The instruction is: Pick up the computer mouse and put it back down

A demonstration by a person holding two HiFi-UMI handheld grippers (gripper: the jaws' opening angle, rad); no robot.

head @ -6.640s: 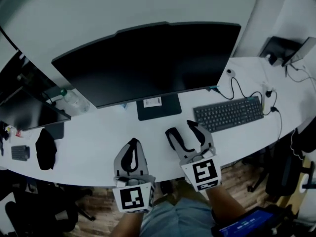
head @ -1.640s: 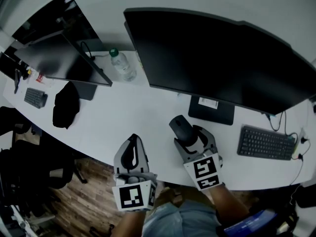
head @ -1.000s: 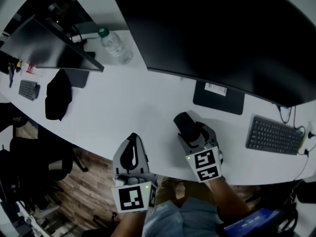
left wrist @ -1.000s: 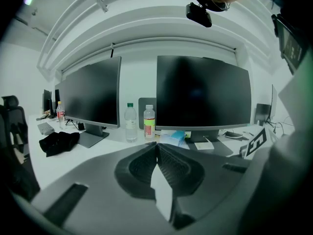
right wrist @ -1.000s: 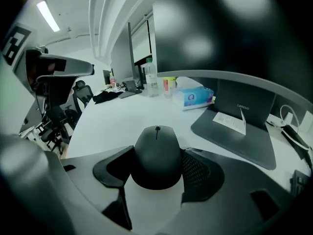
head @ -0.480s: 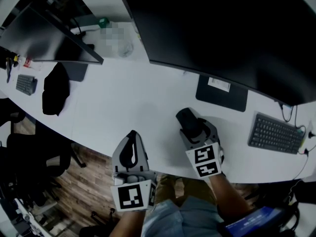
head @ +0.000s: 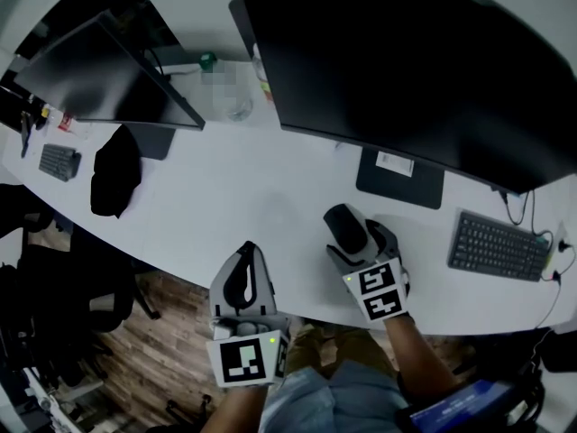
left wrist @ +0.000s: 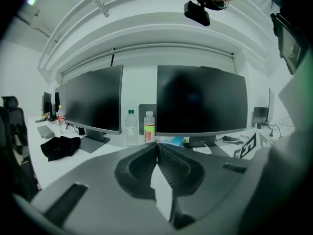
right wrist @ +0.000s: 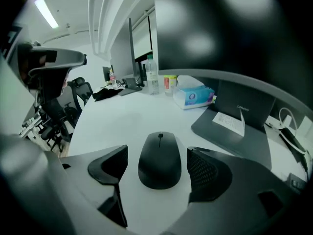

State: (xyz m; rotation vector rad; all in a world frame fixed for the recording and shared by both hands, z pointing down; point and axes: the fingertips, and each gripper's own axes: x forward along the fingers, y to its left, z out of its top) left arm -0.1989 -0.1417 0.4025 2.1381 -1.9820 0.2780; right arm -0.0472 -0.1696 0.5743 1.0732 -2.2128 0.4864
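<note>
The black computer mouse (right wrist: 160, 160) lies flat on the white desk (head: 243, 197), between the jaws of my right gripper (right wrist: 158, 154). Those jaws are opening, and a strip of desk shows on each side of the mouse, so neither pad presses on it. In the head view the mouse (head: 344, 225) sits at the front of the right gripper (head: 357, 238), just before the monitor's stand base. My left gripper (head: 247, 247) hovers over the desk's front edge to the left. Its fingertips meet with nothing between them, as seen in the left gripper view (left wrist: 157, 145).
A large dark monitor (head: 406, 70) on a flat stand base (head: 399, 177) rises behind the mouse. A keyboard (head: 494, 246) lies to the right. A second monitor (head: 99, 70), a black cloth (head: 115, 170) and bottles (left wrist: 131, 127) stand left. A tissue pack (right wrist: 195, 98) sits further back.
The right gripper's jaws have spread apart from the mouse, which now rests on the desk. The left gripper has barely shifted. The head camera's view has moved a little.
</note>
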